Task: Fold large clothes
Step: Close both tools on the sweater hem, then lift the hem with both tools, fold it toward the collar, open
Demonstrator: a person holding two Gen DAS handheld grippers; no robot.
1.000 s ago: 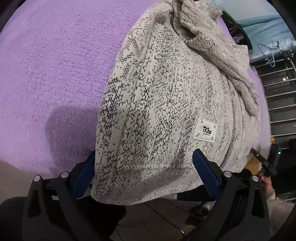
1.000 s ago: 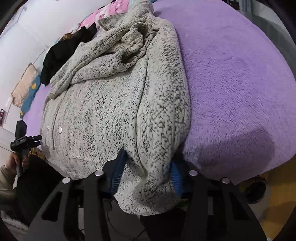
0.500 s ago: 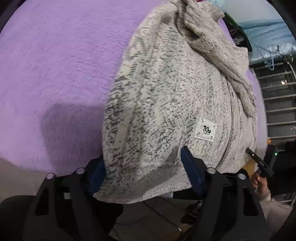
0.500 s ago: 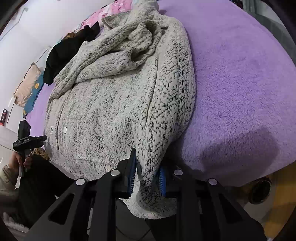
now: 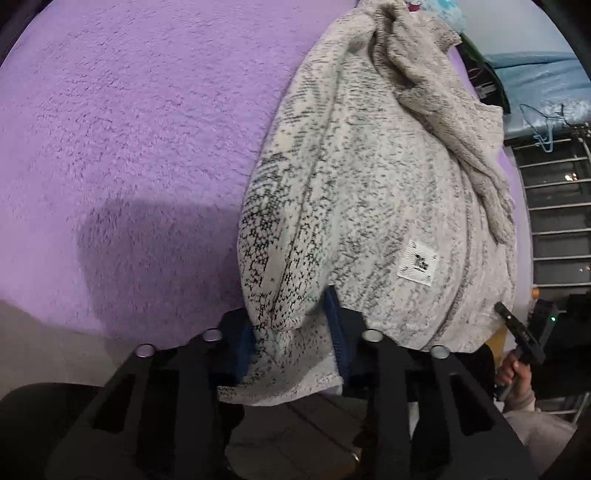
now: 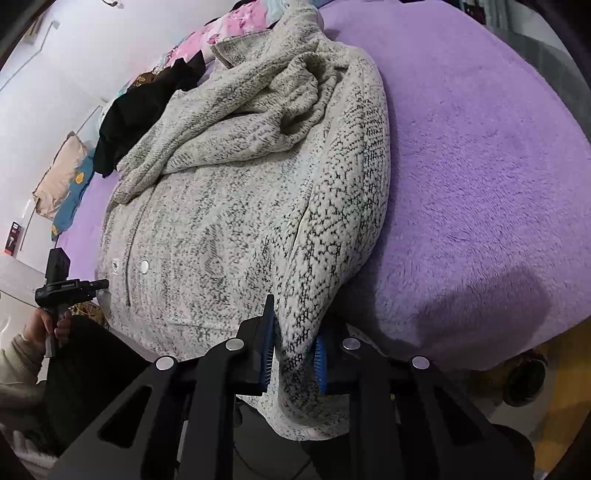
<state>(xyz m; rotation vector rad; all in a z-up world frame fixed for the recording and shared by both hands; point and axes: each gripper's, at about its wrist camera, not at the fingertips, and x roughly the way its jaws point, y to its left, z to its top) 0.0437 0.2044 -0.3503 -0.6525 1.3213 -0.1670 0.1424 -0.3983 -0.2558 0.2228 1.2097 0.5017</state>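
Both grippers have drawn their jaws in since a second ago, when the left one stood wide around the hem and the right one only loosely flanked it. Now the left gripper is closing its blue pads on a bunched corner of the sweater, with the fabric pinched between them and a flap hanging out below the fingers. The right gripper is likewise closing on the opposite corner of the same hem, and its pads press a thick fold of the knit that droops past the near edge of the bed.

In the left wrist view the speckled grey and cream sweater lies lengthwise on the purple blanket, its hem at the near edge and its crumpled upper part toward the far end. A small white label is sewn near the hem, to the right of the left gripper. A sleeve is heaped across the upper body of the garment. In the right wrist view a black garment lies beyond the sweater near the far left corner, beside a pink floral cloth. A person's hand holds the left gripper's handle at the lower left of that view.
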